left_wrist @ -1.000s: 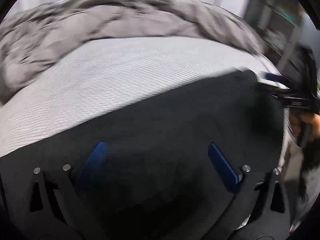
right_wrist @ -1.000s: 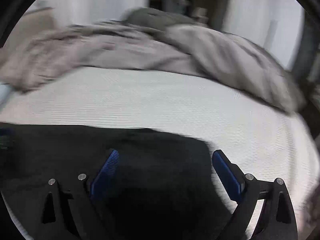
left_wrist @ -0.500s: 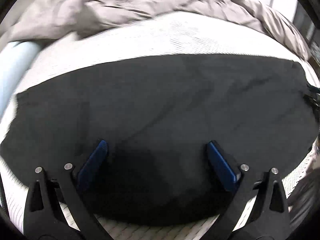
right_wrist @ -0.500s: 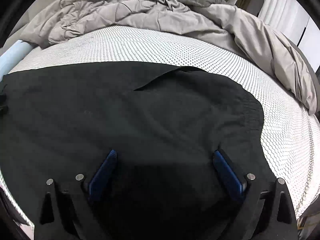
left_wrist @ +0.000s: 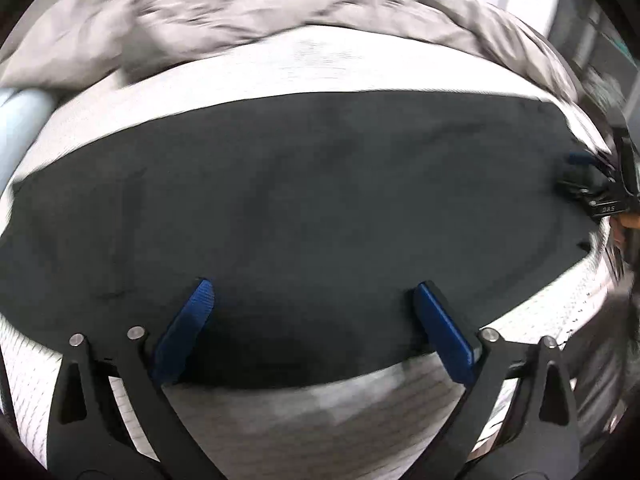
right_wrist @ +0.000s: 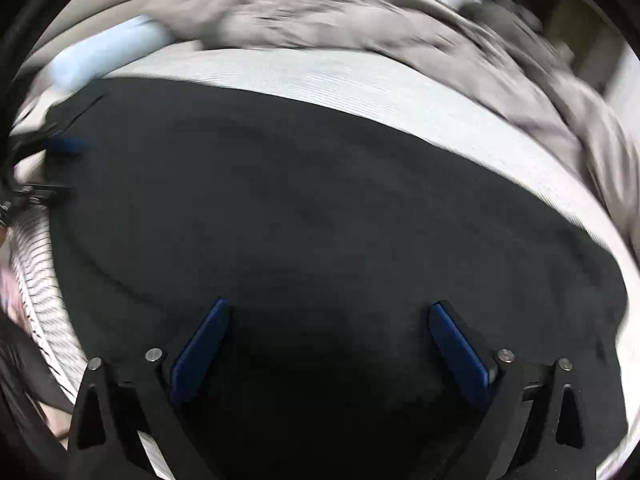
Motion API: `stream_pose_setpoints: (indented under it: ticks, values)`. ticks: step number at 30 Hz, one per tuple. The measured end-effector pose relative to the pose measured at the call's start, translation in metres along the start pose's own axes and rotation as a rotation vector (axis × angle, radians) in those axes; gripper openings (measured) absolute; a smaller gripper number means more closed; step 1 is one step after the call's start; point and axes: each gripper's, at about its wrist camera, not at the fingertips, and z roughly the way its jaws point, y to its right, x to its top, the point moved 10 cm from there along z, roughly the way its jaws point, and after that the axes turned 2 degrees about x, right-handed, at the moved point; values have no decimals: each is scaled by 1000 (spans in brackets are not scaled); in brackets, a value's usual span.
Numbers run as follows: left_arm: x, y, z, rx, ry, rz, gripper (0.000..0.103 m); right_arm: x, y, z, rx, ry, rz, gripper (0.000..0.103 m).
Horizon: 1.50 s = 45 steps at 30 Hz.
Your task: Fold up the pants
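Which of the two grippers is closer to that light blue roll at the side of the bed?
Left. The left gripper is over the pants' end nearest the blue roll; the right gripper is over the opposite end.

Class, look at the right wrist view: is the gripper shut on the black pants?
No: the right gripper is open, its blue fingers spread wide above the flat pants and pinching no cloth.

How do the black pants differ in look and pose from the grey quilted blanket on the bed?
The black pants lie spread out flat, while the grey quilted blanket sits bunched and rumpled. The pants are nearly smooth and uniformly dark; the blanket is pale grey with many folds. The pants lie at the near side of the white textured mattress, under both open grippers; the blanket lies at the far side. Both rest on that mattress.
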Motion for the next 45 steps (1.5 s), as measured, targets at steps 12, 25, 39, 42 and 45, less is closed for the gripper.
stream_pose_setpoints:
  ticks: [12,25,39,42,45]
  values:
    - [82,52,55,-82,-60,137,98,64,-73,6,99,55,-150,102]
    - [94,-8,35,8,-17,-13,96,61,88,41,-104,-22,183,102]
    - [132,-62,99,179,-98,-58,96,69,49,57,-63,-17,43,103]
    - [125,-92,79,155,-87,-106,85,54,88,54,-66,-19,182,103]
    - [127,-115,33,131,13,-122,85,59,86,47,-76,-4,148,103]
